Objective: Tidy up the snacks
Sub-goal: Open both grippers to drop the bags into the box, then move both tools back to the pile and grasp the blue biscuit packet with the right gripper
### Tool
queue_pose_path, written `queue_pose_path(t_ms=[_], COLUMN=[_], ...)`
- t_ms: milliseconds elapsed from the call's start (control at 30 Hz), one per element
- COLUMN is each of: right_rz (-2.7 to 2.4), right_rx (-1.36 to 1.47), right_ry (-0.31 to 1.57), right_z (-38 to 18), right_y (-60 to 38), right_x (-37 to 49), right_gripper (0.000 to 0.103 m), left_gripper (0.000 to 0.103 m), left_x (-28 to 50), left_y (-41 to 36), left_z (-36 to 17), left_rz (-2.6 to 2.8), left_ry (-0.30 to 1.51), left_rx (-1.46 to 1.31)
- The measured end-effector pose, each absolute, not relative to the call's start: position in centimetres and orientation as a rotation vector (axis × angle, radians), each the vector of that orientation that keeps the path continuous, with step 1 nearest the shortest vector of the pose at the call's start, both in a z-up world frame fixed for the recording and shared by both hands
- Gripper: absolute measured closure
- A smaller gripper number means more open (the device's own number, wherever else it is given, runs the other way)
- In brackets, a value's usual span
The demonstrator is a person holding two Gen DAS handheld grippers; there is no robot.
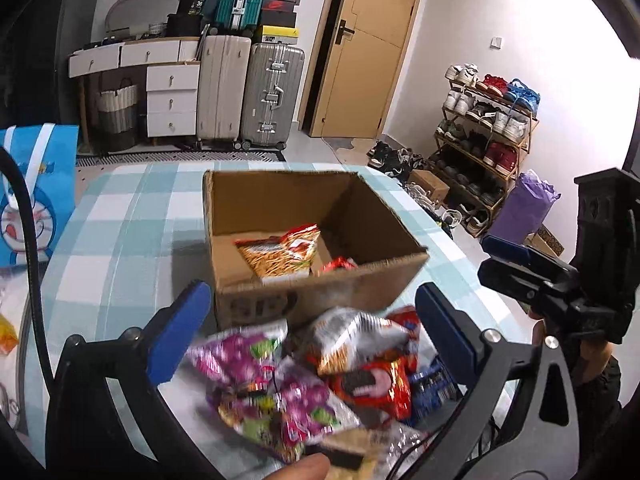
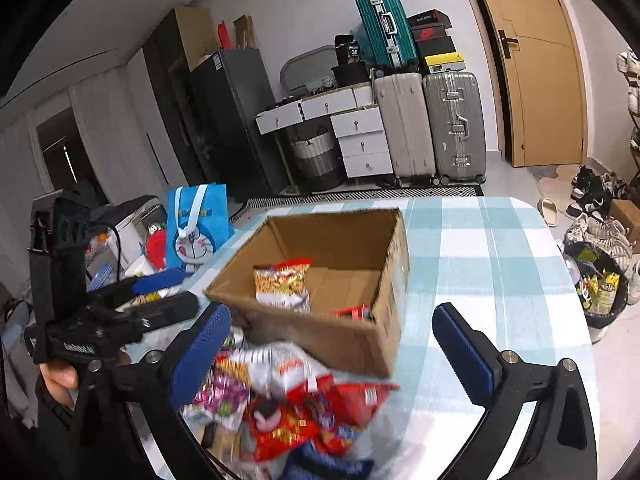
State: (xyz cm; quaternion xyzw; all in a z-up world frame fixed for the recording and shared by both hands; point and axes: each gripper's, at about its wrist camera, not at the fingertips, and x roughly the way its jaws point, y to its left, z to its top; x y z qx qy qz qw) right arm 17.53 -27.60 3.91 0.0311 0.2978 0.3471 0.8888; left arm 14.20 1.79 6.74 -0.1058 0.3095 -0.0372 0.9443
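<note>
Snack packets (image 1: 320,372) are lying heaped at the near edge of the checked table (image 1: 120,232), right under both grippers.

Both grippers are standing wide open with nothing between their pads: the left gripper (image 1: 312,344) and the right gripper (image 2: 332,356) are hovering over the heap, likely choosing a next pick. Just beyond the heap, a cardboard box (image 1: 288,300) is sitting with its open top facing up, probably to collect the snacks. Two packets are showing inside it: one noodle-print packet (image 1: 282,250) leaning on the wall and one red packet (image 1: 340,265). Blur is preventing a reliable count of the heap.
</note>
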Motion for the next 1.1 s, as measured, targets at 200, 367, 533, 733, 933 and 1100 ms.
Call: queue_pose_path(t_ms=[200, 367, 533, 733, 933, 1100], right_rz=[0.710, 0.702, 0.687, 0.678, 0.679, 0.672], right_rx=[0.044, 0.009, 0.007, -0.025, -0.051, -0.101], right_ry=[0.660, 0.706, 0.749, 0.762, 0.811, 0.840], right_z=[2.5, 0.8, -1.1, -2.3, -3.4, -4.4], right_y=[-29.0, -29.5, -29.8, -29.8, -29.2, -28.3], right_x=[15.3, 13.7, 12.8, 11.6, 11.6, 11.4], right_gripper=[0.000, 0.000, 0.000, 0.000, 0.000, 0.000], left_gripper=[0.001, 0.001, 0.001, 0.001, 0.001, 0.001], left_x=[10.2, 7.8, 6.6, 6.1, 6.0, 5.5], left_y=[1.2, 1.1, 0.7, 0.4, -0.5, -1.2], left_z=[6.2, 4.9, 3.5, 2.1, 0.7, -1.1], left_rz=[-0.070, -0.070, -0.066, -0.087, -0.101, -0.114], left_ry=[0.646, 0.672, 0.699, 0.722, 0.771, 0.813], left_rx=[-0.228, -0.254, -0.249, -0.251, -0.229, -0.234])
